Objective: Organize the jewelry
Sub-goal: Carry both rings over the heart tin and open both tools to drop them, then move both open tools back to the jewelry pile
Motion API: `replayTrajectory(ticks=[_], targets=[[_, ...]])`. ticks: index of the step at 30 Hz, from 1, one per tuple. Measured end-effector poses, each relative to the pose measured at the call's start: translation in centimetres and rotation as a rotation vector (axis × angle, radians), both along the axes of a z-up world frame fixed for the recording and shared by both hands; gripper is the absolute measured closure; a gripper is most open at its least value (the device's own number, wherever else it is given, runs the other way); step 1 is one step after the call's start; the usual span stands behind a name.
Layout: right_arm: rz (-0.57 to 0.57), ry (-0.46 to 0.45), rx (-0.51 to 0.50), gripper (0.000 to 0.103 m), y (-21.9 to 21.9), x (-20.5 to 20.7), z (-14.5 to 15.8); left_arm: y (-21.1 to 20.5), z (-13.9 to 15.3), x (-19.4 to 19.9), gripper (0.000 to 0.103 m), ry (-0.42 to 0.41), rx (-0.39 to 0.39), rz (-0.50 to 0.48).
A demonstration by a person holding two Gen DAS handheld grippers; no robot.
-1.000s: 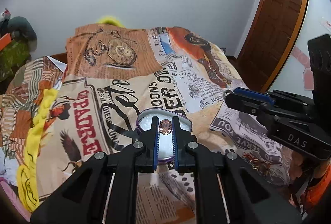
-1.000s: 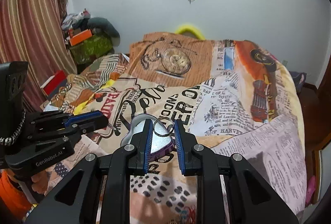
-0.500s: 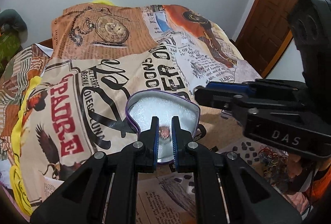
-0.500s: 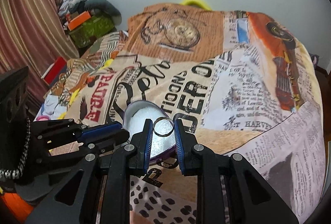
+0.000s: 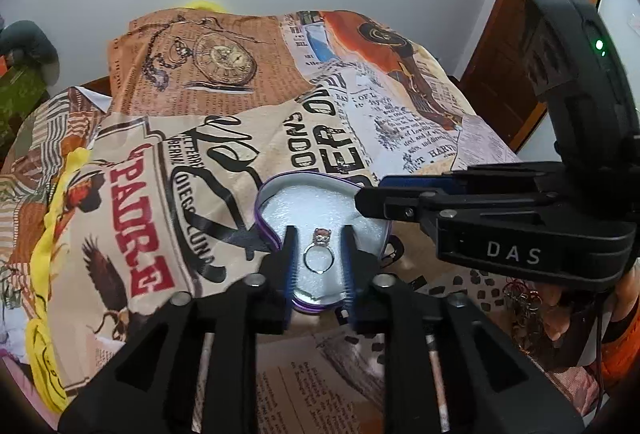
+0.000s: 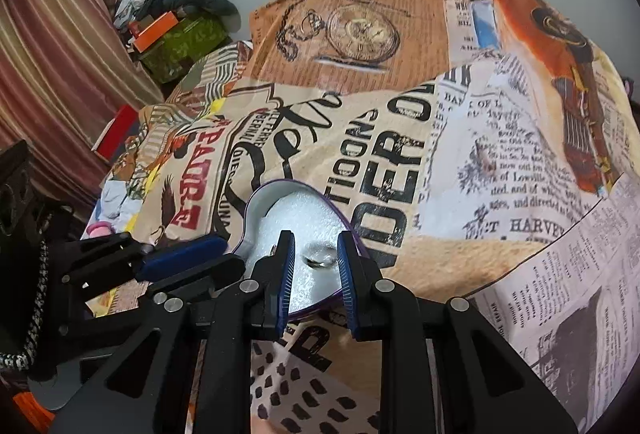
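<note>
White foam in the purple box (image 5: 264, 230) on the bedspread (image 5: 168, 137), gem ring (image 5: 319, 250) lying there between the spread jaws of the left gripper (image 5: 319, 254). At 3 o'clock, right gripper (image 6: 313, 258), jaws spread around a plain ring (image 6: 320, 262) on the same foam

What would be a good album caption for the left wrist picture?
Left tool open over a gemstone ring lying on the white padding of a heart-shaped box on a newspaper-print bedspread.
</note>
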State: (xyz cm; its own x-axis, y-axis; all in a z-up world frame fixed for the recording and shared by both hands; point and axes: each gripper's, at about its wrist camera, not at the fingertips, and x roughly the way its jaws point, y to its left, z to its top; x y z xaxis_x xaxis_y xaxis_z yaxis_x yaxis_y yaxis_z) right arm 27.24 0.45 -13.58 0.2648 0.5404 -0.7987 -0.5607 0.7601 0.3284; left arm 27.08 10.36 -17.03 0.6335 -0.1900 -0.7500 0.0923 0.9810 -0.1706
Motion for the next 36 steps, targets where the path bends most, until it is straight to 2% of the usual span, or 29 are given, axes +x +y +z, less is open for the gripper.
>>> replayTrajectory(ticks=[1,5,10,13,18,21,28,36], targets=[[0.001,-0.003,-0.002,0.081,0.0,-0.1,0.1,0.1,0.2,-0.2,0.072,-0.004,-0.002,0.007],[-0.007,-0.027,-0.011,0.079,-0.4,-0.5,0.9,0.5,1.1,-0.8,0.072,-0.013,-0.004,0.024],[-0.033,-0.111,-0.027,0.079,-1.7,-1.6,3.3,0.5,2.6,-1.9,0.071,-0.036,0.01,0.037],[-0.042,-0.16,-0.035,0.078,-2.5,-2.8,4.8,0.2,3.7,-2.8,0.066,-0.05,0.013,0.041],[-0.067,-0.24,-0.042,0.064,-4.2,-5.1,7.0,-0.7,5.4,-4.6,0.066,-0.07,0.022,0.037],[-0.082,-0.284,-0.058,0.062,-5.4,-6.6,7.8,-1.4,6.2,-5.7,0.061,-0.081,0.029,0.029],[-0.109,-0.305,-0.081,0.062,-8.8,-9.2,8.1,-3.4,7.1,-8.4,0.058,-0.087,0.043,-0.001],[-0.148,-0.287,-0.119,0.062,-11.9,-11.0,6.6,-6.1,5.7,-9.5,0.058,-0.039,0.033,-0.044]])
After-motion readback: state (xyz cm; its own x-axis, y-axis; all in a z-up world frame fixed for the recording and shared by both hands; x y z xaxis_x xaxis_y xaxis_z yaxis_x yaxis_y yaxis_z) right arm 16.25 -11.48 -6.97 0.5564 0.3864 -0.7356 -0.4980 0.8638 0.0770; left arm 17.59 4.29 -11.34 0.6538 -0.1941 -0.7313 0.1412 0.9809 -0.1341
